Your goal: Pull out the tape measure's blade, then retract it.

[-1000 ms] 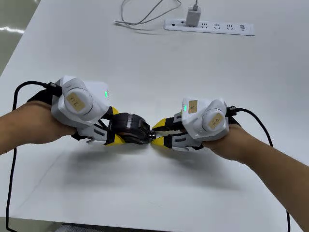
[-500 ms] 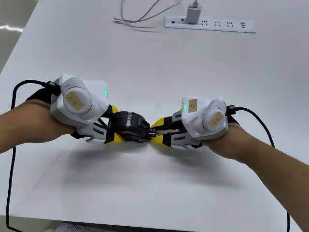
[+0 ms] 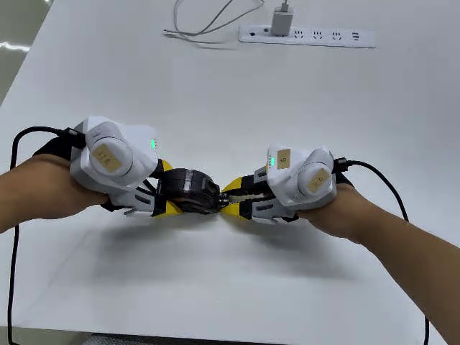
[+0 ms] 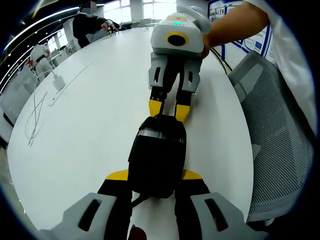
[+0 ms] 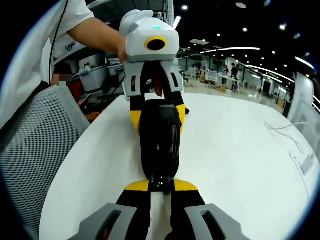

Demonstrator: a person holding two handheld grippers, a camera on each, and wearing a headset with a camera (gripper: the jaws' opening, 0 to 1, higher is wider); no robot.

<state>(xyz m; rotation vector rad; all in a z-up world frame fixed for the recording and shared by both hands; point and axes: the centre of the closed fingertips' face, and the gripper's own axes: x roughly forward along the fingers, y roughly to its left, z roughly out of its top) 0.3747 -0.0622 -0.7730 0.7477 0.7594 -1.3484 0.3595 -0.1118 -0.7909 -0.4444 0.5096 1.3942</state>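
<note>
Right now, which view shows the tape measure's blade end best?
The right gripper view: the blade end sits close up, pinched between the right gripper's yellow fingers. In the left gripper view the tape measure case covers most of it; the head view shows it small and side-on.
</note>
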